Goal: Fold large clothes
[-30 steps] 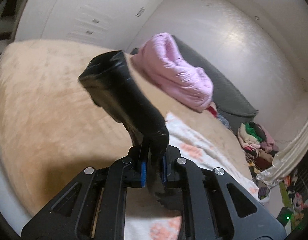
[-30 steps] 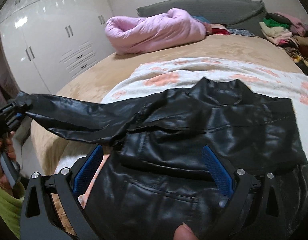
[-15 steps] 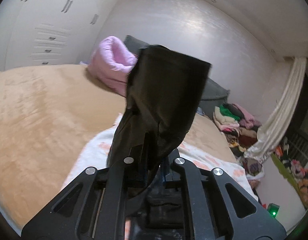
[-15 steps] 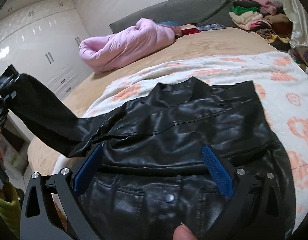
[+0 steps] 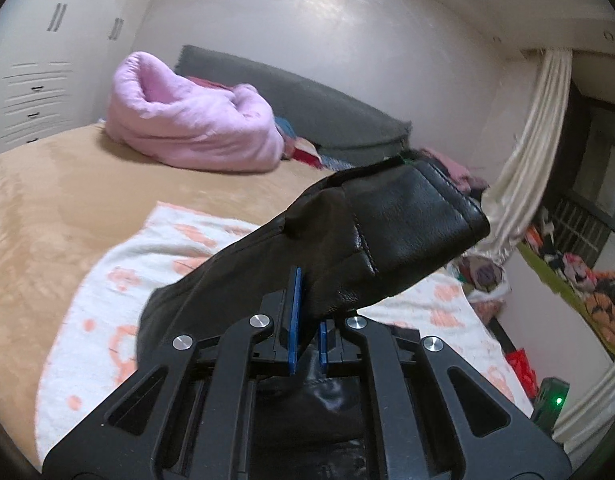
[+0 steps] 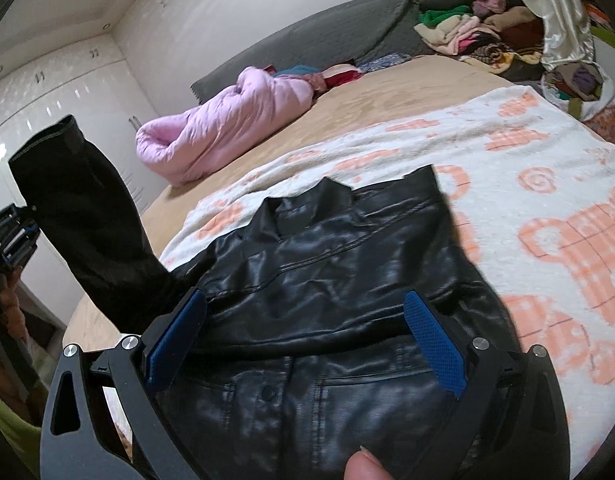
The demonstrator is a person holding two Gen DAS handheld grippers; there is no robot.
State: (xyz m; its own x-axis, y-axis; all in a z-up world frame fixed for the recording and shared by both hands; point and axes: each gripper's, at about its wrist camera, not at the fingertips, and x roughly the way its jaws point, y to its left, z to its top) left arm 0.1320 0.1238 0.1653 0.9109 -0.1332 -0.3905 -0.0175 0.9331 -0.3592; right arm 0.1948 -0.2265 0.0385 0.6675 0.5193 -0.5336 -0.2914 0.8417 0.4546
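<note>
1. Black leather jacket (image 6: 327,280) lies front-up on our white blanket with orange patterns (image 6: 527,168), its collar pointing toward the head of the tan-covered bed (image 6: 387,96).
2. Our left gripper (image 5: 307,328) has its blue pads pinched tight on the jacket's sleeve (image 5: 371,240), which stands lifted off the blanket with the stitched cuff uppermost.
3. From the right wrist view, that same sleeve (image 6: 87,232) rises at the jacket's left side, well above the bed.
4. Our right gripper (image 6: 307,344) hovers over the jacket's chest, its blue pads (image 6: 435,344) spread wide and holding nothing.
5. A pink quilt (image 5: 195,120) sits bundled near a grey headboard (image 5: 315,108).
6. Piled clothes (image 6: 475,32) crowd the far corner beside a cream curtain (image 5: 527,140), with white wardrobes (image 6: 67,96) along the other wall.
</note>
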